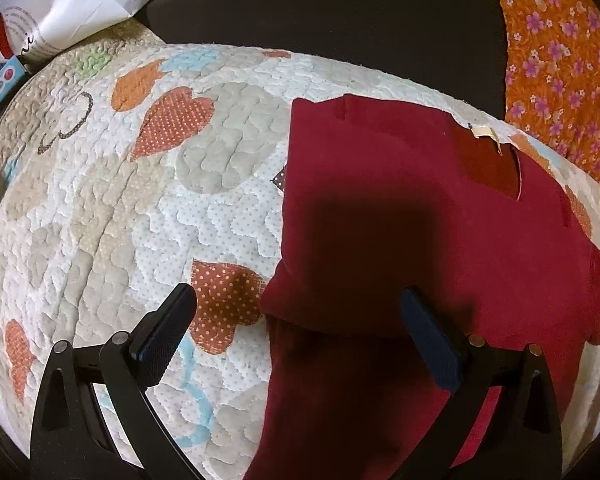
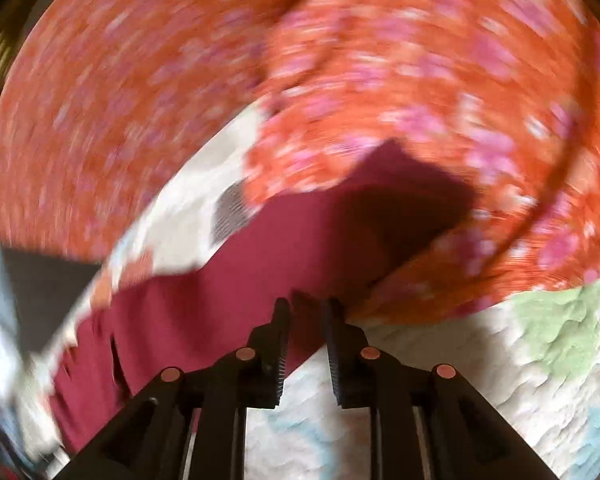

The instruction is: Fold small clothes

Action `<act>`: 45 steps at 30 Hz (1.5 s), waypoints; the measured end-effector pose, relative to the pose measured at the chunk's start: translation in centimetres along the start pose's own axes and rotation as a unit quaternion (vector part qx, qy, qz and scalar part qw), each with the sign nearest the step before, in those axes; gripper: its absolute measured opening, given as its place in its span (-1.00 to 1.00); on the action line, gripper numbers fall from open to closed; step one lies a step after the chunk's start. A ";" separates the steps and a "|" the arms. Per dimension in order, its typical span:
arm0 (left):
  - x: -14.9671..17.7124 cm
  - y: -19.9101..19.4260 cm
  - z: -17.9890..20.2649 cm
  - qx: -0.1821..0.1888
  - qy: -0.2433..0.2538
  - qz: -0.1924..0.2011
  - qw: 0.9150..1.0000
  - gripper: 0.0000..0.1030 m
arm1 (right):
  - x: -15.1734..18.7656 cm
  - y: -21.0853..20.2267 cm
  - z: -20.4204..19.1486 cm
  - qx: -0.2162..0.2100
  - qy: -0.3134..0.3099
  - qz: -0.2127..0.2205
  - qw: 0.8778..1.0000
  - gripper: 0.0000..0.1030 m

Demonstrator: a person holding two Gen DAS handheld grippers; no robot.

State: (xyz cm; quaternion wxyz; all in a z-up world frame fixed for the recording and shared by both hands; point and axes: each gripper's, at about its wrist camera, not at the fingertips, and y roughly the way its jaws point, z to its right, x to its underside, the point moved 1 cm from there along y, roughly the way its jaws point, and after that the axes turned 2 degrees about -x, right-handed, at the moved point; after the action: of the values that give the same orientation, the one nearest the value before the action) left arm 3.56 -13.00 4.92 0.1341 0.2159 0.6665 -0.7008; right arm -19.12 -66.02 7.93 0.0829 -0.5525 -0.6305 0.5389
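A dark red garment [image 1: 380, 168] lies partly folded on a quilted mat [image 1: 120, 200], with a pale label [image 1: 485, 132] showing at its neck. My left gripper [image 1: 296, 294] hangs open above the garment's near left edge, its jaws wide apart with nothing between them. In the blurred right wrist view, my right gripper [image 2: 307, 306] stands with a narrow gap between its fingers. It is over an edge of the red garment [image 2: 220, 280] where that edge meets the mat [image 2: 460, 380]. I see the cloth through the gap, and the pads do not visibly press on it.
An orange cloth with pink flowers [image 1: 560, 60] lies at the mat's right side and fills the upper right wrist view [image 2: 340, 80]. A dark surface [image 1: 340, 20] lies behind the mat. A white paper bag [image 1: 72, 0] and a blue box [image 1: 0, 88] sit at the far left.
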 end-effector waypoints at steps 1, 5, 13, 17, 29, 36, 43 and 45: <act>0.0 0.2 0.0 -0.001 0.002 -0.002 1.000 0.99 | -0.1 0.0 0.1 -0.009 0.010 -0.001 1.000 -0.68; 0.1 0.4 0.0 -0.008 0.008 -0.004 1.000 0.98 | -0.1 -0.3 -0.1 -0.025 0.027 -0.001 0.999 -0.67; 0.1 0.0 0.1 -0.006 0.009 0.001 1.000 0.98 | -1.5 -0.4 2.0 -0.034 0.066 0.013 0.997 -0.29; 0.0 -0.2 -0.2 -0.009 0.004 0.002 1.000 0.98 | -2.0 1.1 1.4 -0.043 0.052 0.006 0.998 -0.43; -1.6 -2.7 -3.7 0.024 -0.069 0.032 0.997 0.98 | 4.2 -3.9 -23.2 -0.219 -0.234 0.025 0.947 -0.85; -2.1 -2.3 -6.1 0.062 -0.127 0.026 0.990 0.98 | 18.6 4.0 -35.5 -0.295 -0.355 -0.118 0.879 -0.78; -1.9 -1.7 -6.1 0.075 -0.134 0.005 0.988 0.98 | 22.5 8.1 -33.2 -0.266 -0.341 -0.200 0.879 -0.47; -1.9 -1.6 -5.9 0.077 -0.130 0.007 0.989 0.98 | 21.6 7.6 -32.4 -0.270 -0.333 -0.189 0.884 -0.43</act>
State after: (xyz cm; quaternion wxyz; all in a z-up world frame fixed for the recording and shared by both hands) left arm 5.18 -7.23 7.16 0.2072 0.1372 0.5864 -0.7709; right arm 0.08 -31.46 4.66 -0.1837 -0.2120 -0.8345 0.4743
